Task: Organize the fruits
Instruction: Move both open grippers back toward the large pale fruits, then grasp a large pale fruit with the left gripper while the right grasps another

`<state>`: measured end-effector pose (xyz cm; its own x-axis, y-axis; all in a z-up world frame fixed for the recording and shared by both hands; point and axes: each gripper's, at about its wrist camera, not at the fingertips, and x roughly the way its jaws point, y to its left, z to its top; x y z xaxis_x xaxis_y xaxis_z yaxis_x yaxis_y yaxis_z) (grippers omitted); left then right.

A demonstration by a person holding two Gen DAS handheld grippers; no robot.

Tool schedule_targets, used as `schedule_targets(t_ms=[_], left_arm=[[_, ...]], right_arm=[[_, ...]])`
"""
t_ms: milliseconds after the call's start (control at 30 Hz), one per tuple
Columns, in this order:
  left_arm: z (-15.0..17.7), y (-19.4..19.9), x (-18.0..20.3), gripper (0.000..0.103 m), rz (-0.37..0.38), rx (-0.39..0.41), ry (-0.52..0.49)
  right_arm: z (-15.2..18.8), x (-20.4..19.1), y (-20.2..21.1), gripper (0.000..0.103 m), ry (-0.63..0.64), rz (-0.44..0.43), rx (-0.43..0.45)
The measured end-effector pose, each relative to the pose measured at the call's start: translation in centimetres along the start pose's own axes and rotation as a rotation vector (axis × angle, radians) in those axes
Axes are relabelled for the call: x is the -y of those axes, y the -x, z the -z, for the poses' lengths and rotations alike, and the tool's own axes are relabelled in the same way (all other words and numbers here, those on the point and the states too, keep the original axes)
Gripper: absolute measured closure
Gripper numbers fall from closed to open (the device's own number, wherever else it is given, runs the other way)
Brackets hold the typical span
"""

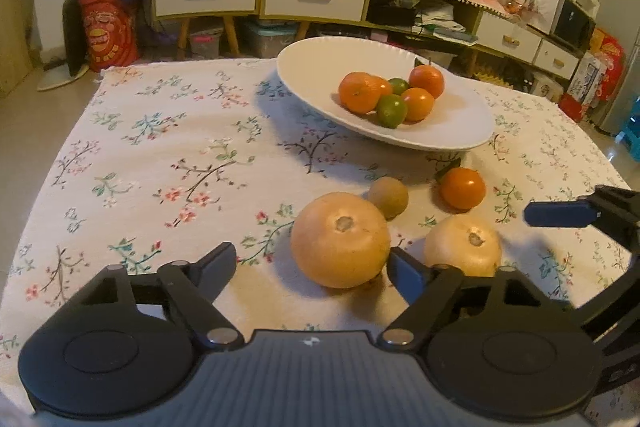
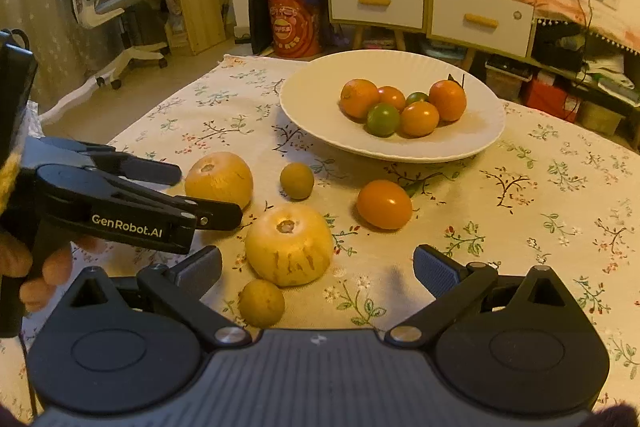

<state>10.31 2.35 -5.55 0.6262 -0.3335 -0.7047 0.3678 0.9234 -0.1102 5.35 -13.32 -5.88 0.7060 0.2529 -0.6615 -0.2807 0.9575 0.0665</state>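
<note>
I am holding the left gripper (image 1: 310,269) wide apart low in the left wrist frame, gripping nothing; the large yellow melon (image 1: 340,239) is sitting between its fingertips, closer to the right one. In the right wrist frame my right gripper (image 2: 318,267) is also spread wide and holding nothing, with the striped yellow melon (image 2: 289,245) lying between its fingers, nearer the left one, and a small yellow fruit (image 2: 261,303) resting just below it. Further up, a small brown-green fruit (image 2: 297,180) and a loose orange (image 2: 384,204) are lying on the flowered desk (image 2: 540,211), the orange to the right of centre. Beyond them, in the upper middle of both frames, the white plate (image 2: 320,99) is carrying a cluster of oranges and green citrus (image 2: 402,107). The cabinet (image 2: 376,1) is standing behind.
</note>
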Motion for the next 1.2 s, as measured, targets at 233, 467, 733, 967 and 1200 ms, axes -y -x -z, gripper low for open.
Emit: schedule_targets(t_ms=[233, 467, 733, 967, 1200], left_arm=[[-0.4, -0.3, 0.3, 0.059, 0.042, 0.007, 0.011], [-0.6, -0.4, 0.7, 0.068, 0.039, 0.005, 0.007], [-0.7, -0.3, 0.7, 0.068, 0.038, -0.004, 0.018], [-0.7, -0.3, 0.7, 0.068, 0.037, -0.007, 0.021], [-0.7, -0.3, 0.7, 0.068, 0.032, -0.011, 0.015]], right_arm=[[0.0, -0.3, -0.6, 0.018, 0.016, -0.004, -0.003], [-0.3, -0.7, -1.0, 0.033, 0.025, -0.012, -0.003], [-0.3, -1.0, -1.3, 0.045, 0.044, -0.023, -0.011], [-0.3, -1.4, -1.6, 0.052, 0.057, -0.031, -0.018], [-0.4, -1.6, -1.6, 0.055, 0.076, -0.026, -0.021]])
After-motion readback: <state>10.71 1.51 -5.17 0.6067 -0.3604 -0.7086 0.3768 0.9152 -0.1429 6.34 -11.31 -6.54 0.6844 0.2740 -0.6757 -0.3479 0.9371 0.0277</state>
